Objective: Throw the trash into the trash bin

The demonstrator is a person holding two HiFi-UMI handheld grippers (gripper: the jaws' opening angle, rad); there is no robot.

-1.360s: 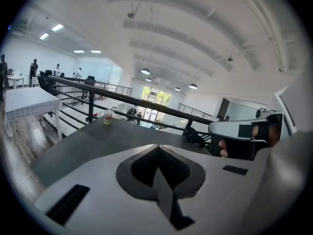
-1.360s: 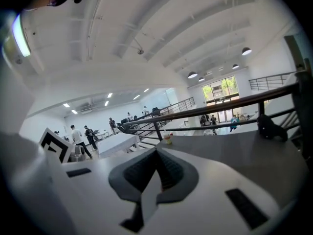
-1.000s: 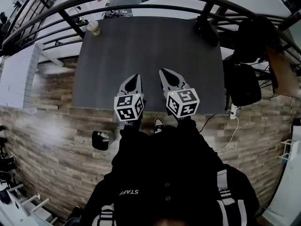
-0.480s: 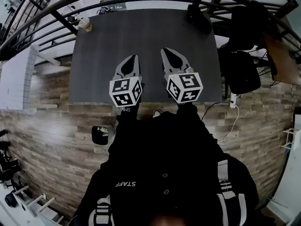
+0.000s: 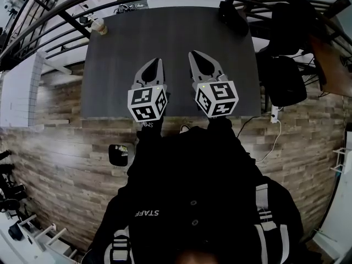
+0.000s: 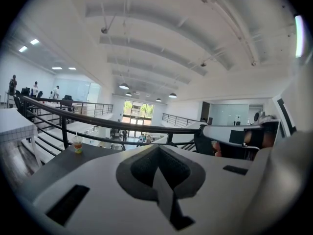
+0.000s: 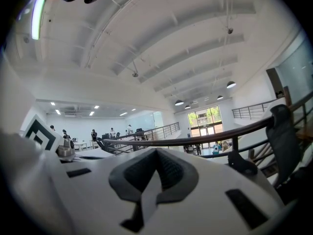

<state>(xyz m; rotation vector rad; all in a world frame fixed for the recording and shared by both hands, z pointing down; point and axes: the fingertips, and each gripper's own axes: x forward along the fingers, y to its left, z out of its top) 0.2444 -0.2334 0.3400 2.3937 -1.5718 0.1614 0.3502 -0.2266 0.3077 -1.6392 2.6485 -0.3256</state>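
A plastic drink cup with a straw [image 5: 99, 26] stands alone at the far left corner of the dark grey table [image 5: 170, 43]; the left gripper view also has the cup [image 6: 77, 144] at its left. My left gripper [image 5: 155, 62] and right gripper [image 5: 194, 54] hover side by side above the table's near half, both pointing away from me. Each is shut with nothing between its jaws, as the left gripper [image 6: 157, 149] and the right gripper [image 7: 157, 151] show in their own views. A small black bin [image 5: 118, 154] sits on the wooden floor to my left, beside my leg.
A black railing [image 5: 66, 18] curves round the table's far side and left. Black office chairs [image 5: 286, 87] stand right of the table, with a power strip and cable [image 5: 273, 114] on the floor. A white tabletop [image 5: 19, 92] lies at the left.
Both grippers have risen and moved a little farther out over the table, then held still. Their jaws stayed shut. The cup has not moved on the table.
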